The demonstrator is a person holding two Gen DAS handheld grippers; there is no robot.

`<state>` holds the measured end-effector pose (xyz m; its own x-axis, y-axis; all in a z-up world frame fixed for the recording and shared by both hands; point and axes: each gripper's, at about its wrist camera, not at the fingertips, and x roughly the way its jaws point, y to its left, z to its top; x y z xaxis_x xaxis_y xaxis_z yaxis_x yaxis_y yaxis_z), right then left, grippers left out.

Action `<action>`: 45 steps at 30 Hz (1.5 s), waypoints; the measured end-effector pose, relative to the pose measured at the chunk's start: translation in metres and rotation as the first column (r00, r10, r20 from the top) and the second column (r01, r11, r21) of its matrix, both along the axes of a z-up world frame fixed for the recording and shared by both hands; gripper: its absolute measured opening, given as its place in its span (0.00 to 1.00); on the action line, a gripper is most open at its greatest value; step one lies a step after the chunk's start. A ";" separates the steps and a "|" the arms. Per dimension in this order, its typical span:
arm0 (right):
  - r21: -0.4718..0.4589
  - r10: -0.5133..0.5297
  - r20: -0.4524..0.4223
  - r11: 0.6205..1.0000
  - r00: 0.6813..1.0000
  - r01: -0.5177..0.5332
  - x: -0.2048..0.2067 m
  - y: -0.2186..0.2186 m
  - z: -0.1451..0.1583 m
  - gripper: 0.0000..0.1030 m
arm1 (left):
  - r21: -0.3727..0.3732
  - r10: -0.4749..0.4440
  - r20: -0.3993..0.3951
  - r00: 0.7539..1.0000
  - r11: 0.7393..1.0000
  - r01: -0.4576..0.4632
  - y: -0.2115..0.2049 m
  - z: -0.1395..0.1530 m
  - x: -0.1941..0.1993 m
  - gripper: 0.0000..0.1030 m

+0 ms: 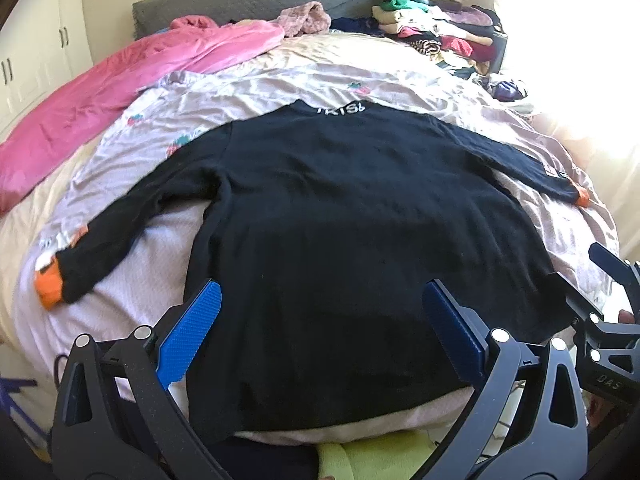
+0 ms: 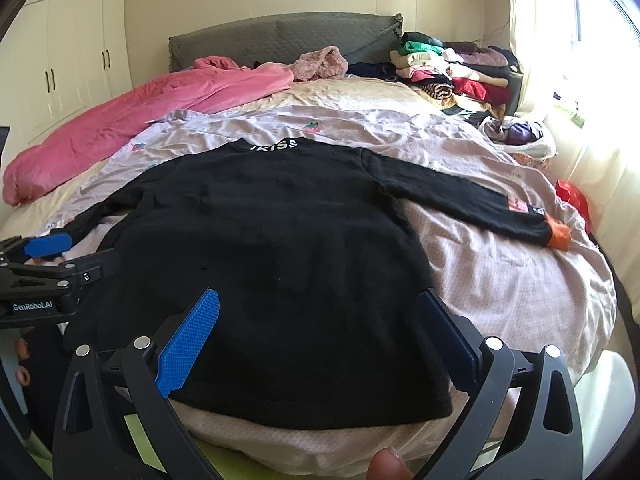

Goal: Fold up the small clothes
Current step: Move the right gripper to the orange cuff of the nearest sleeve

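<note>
A black long-sleeved sweater [image 1: 340, 208] [image 2: 272, 248] lies spread flat on the bed, back up, collar with white letters at the far end. Both sleeves stretch outward and end in orange cuffs [image 1: 48, 286] [image 2: 558, 234]. My left gripper [image 1: 320, 304] hovers open over the sweater's near hem, nothing between its blue pads. My right gripper [image 2: 320, 312] is also open above the hem, a little to the right. The right gripper's body [image 1: 608, 320] shows at the right edge of the left wrist view. The left gripper's blue finger [image 2: 48, 245] shows at the left edge of the right wrist view.
The bed is covered by a pale lilac sheet [image 1: 400, 84] [image 2: 500, 280]. A pink quilt [image 1: 120, 88] [image 2: 140, 120] lies along the left. A pile of folded clothes [image 1: 440, 28] [image 2: 452, 68] sits at the far right by the grey headboard [image 2: 280, 36]. White wardrobes [image 2: 72, 52] stand left.
</note>
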<state>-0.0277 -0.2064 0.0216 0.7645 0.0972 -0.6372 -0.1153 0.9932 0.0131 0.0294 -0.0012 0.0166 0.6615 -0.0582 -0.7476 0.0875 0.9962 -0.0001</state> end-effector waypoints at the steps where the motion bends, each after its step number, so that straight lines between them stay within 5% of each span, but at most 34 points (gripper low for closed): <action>1: 0.004 -0.002 0.004 1.000 1.000 0.002 0.002 -0.001 0.001 0.96 | 0.001 0.000 0.002 1.000 1.000 0.000 -0.001 0.001 0.002 0.92; 21: 0.039 -0.081 0.039 0.996 0.996 0.079 0.051 -0.032 0.021 0.96 | -0.054 0.053 0.011 0.999 0.997 -0.052 0.008 0.027 0.065 0.92; 45: 0.085 -0.214 0.040 0.974 0.976 0.210 0.118 -0.101 0.049 0.96 | -0.012 0.022 0.026 0.999 1.000 -0.022 -0.015 0.053 0.151 0.92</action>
<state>0.0904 -0.3071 0.0701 0.8029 -0.0219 -0.5957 0.0957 0.9911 0.0925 0.1800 -0.0159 0.0694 0.6819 -0.0519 -0.7296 0.0659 0.9978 -0.0094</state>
